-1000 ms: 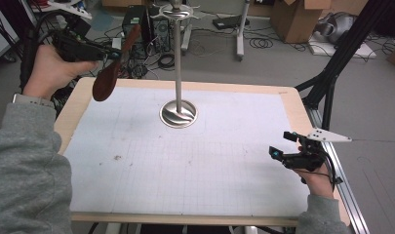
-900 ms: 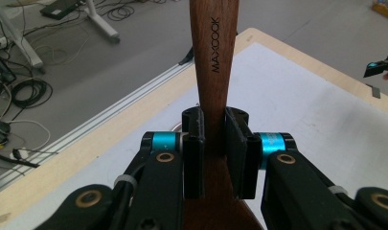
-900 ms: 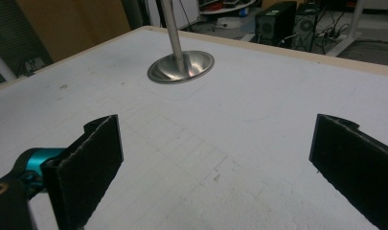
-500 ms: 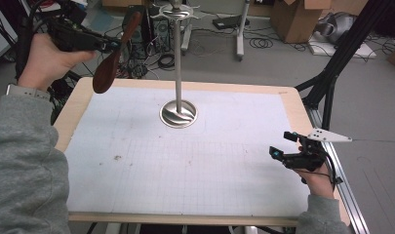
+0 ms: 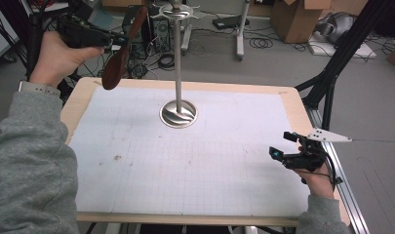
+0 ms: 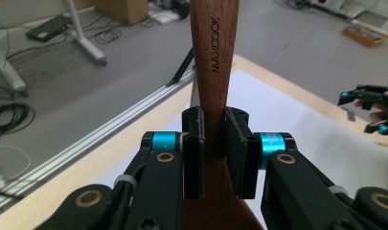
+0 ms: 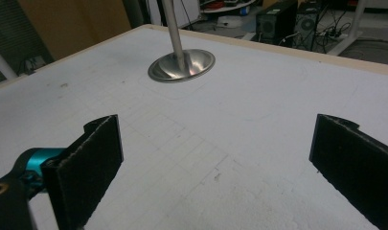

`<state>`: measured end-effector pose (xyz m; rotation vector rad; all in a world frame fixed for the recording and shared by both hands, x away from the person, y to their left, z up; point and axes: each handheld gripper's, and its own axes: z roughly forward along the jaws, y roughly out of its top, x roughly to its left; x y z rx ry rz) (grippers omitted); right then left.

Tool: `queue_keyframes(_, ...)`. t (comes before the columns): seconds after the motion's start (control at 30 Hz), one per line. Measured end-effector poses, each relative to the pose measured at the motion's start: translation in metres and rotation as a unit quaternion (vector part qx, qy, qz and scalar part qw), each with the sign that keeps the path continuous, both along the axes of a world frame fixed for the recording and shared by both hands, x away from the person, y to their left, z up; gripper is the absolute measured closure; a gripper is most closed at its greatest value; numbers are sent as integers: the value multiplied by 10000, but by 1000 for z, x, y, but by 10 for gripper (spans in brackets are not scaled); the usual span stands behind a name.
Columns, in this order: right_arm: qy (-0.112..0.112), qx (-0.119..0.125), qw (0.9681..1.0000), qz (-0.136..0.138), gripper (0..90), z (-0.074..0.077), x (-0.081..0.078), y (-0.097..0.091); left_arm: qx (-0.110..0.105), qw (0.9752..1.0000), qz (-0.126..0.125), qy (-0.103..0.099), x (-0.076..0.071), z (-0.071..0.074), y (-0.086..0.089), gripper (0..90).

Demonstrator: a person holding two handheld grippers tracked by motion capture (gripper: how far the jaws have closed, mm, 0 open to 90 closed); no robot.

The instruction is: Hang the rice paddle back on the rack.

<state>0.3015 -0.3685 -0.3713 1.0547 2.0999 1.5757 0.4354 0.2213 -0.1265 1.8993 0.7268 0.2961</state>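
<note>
Dark wood is clamped between the pads of the left gripper (image 6: 213, 158): a wooden spoon (image 5: 121, 56), held by its handle, the jaws pressed tight on either side of it. In the high view the spoon is carried up and to the left of the metal stand (image 5: 178, 63), tilted, bowl end low and handle end up near the stand's hooked top (image 5: 175, 9). Against the frames of a second ago, the spoon is seen lifted a little higher and drawn closer to that hooked top, while the grip on it is unchanged. That is read as the approach to hanging: the handle end is being lined up with a hook, and the hanging itself is not yet done. Whether the handle has a hole cannot be told.

The right gripper (image 5: 293, 152) is kept low over the white gridded sheet (image 5: 209, 175), well to the right of the stand's base (image 5: 178, 114) and nearer the table's edge. Its jaws are held wide apart with nothing between them, and no shift is seen in it since a second ago.
</note>
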Motion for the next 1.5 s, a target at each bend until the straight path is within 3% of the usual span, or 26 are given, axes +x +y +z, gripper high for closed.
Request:
queue_keyframes(0.47, 14, 14, 10000, -10, 29, 0, -1, 0, 85, 10000, -23, 43, 7, -5, -7, 777)
queue_keyframes(0.7, 11, -64, 10000, -52, 29, 0, 0, -1, -38, 9999, -106, 54, 9, -6, -8, 777)
queue_keyframes(1.5, -5, -69, 10000, -25, 29, 0, 0, 0, -84, 9996, -224, 122, 14, -10, -12, 777)
